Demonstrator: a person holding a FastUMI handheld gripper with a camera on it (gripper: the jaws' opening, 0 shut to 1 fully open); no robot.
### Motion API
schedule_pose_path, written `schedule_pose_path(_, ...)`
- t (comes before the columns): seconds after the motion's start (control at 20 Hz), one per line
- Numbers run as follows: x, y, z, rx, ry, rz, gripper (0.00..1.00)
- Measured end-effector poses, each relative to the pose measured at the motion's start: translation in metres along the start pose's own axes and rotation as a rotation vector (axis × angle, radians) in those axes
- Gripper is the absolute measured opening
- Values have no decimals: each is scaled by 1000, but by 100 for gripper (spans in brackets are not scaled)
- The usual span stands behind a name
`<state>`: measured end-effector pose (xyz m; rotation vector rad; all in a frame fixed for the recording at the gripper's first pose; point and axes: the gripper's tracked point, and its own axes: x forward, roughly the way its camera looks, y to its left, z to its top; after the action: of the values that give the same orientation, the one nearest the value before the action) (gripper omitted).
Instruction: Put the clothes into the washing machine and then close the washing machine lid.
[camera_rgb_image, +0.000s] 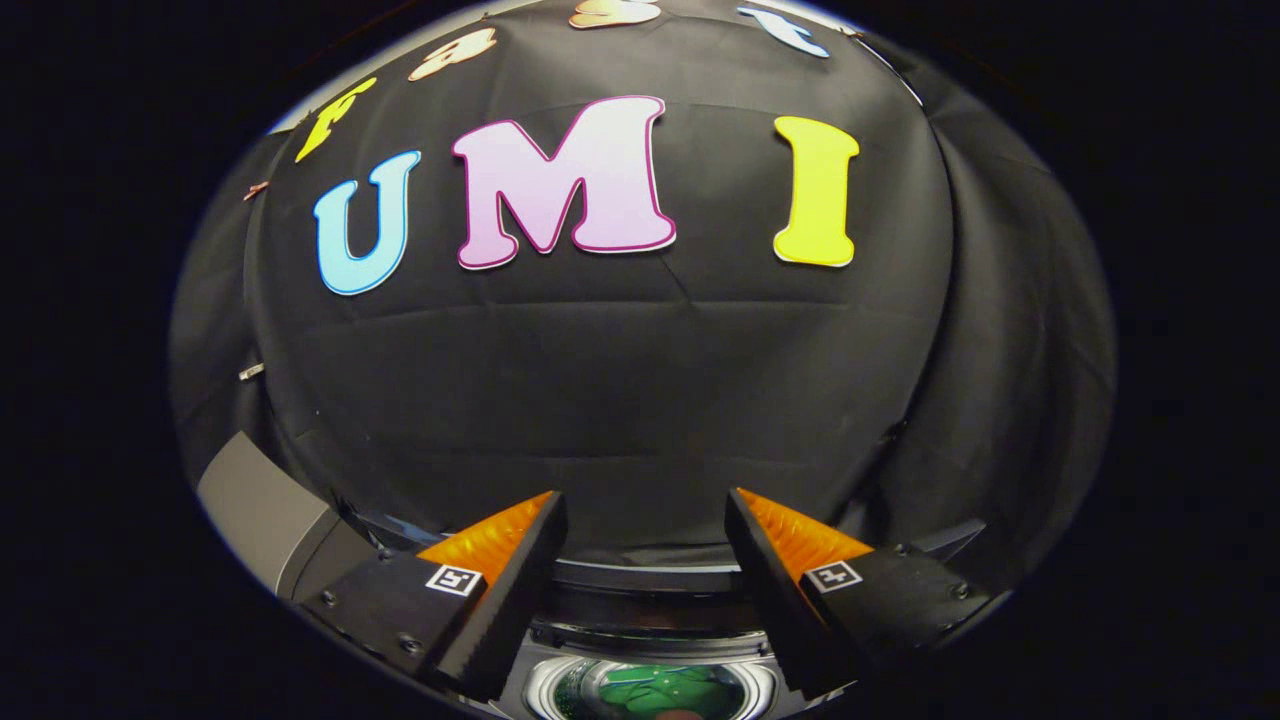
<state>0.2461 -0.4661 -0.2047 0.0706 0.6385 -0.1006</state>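
Note:
My gripper is held high and faces the booth's black cloth wall, its fingers spread apart with nothing between them. Below and between the fingers I look down into the washing machine's round opening, ringed by a pale rim. Green cloth lies inside the drum. The machine's dark top edge curves across just behind the fingers. Whether a lid stands open I cannot tell.
A grey slab-like panel slopes up to the left of the left finger, beside the machine. The black cloth wall stands close beyond the fingers and folds around on the right.

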Motion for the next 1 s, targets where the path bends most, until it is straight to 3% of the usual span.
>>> schedule_pose_path(0.35,-26,4,-10,-17,-25,-59,100)
schedule_pose_path(0.6,-69,3,-33,-26,-22,-62,100)
schedule_pose_path(1.0,-95,12,-70,-21,35,-56,100)
